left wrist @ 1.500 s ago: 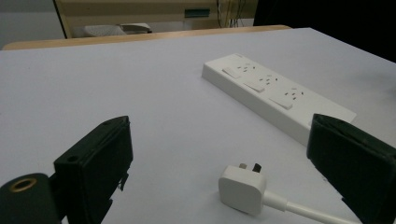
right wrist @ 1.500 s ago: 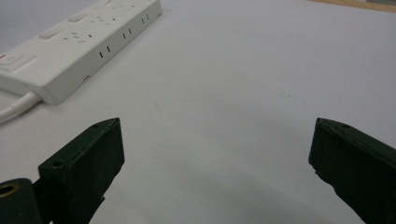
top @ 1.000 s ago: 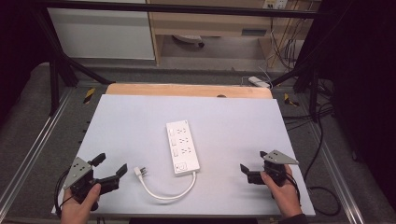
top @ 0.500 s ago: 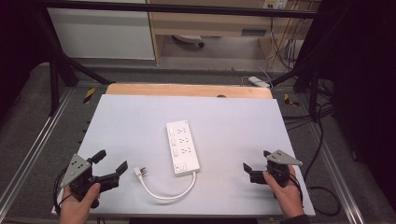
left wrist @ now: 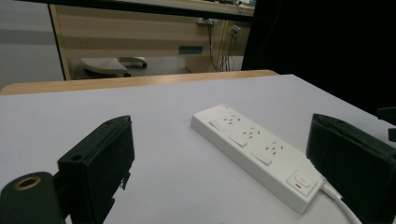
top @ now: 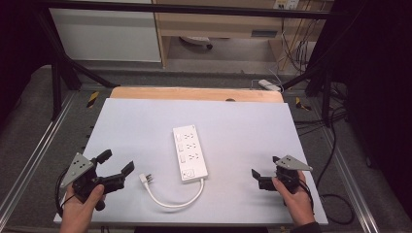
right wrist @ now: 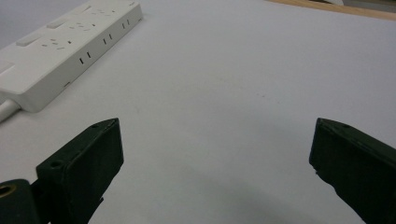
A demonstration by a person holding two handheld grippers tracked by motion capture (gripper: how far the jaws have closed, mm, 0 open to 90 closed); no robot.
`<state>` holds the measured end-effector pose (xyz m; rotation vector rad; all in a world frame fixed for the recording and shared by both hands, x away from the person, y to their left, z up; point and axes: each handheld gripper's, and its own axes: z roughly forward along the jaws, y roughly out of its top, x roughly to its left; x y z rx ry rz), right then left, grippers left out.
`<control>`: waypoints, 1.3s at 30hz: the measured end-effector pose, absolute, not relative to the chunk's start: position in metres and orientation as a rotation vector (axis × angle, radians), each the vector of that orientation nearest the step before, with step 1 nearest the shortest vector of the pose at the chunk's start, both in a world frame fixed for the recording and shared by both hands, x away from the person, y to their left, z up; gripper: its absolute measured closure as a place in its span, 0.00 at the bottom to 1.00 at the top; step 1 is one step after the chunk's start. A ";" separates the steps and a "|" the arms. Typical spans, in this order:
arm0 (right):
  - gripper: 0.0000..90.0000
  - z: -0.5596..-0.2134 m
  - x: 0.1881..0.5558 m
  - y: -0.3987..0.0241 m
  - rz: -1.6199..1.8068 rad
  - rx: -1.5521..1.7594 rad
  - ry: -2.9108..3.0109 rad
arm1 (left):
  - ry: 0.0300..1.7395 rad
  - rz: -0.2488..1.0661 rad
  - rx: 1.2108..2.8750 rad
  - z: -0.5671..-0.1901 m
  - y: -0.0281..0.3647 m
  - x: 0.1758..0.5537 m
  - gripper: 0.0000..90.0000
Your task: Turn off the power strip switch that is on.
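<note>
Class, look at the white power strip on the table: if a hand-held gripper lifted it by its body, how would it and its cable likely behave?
The power strip looks like a rigid plastic bar, so it would probably stay straight. Its cable lies in a loose curve, so it would likely flop and trail, dragging the plug. The smooth casing may slip in the jaws.

Grey floor [top: 29, 126]; wooden shelving [top: 218, 24]

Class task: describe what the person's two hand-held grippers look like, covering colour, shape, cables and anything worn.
Both the left hand-held gripper and right hand-held gripper are black, with two blocky, flat-faced jaws and a grey three-cornered plate on top. A dark cable trails from each. A dark sleeve edge shows at the right wrist.
</note>
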<state>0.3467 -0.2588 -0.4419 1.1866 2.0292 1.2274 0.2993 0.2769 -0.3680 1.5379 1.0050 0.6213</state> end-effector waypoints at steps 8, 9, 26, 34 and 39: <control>0.04 -0.441 0.346 -0.259 1.241 1.190 2.020 | 0.989 0.613 1.546 -0.355 0.269 0.308 0.08; 0.04 -0.441 0.346 -0.259 1.242 1.189 2.021 | 0.986 0.611 1.550 -0.354 0.268 0.309 0.08; 0.03 -0.440 0.346 -0.258 1.250 1.190 2.022 | 0.956 0.574 1.596 -0.336 0.247 0.329 0.08; 0.03 -0.440 0.346 -0.258 1.253 1.192 2.021 | 0.968 0.578 1.605 -0.332 0.239 0.340 0.09; 0.03 -0.440 0.346 -0.257 1.255 1.190 2.021 | 0.961 0.567 1.615 -0.328 0.235 0.348 0.09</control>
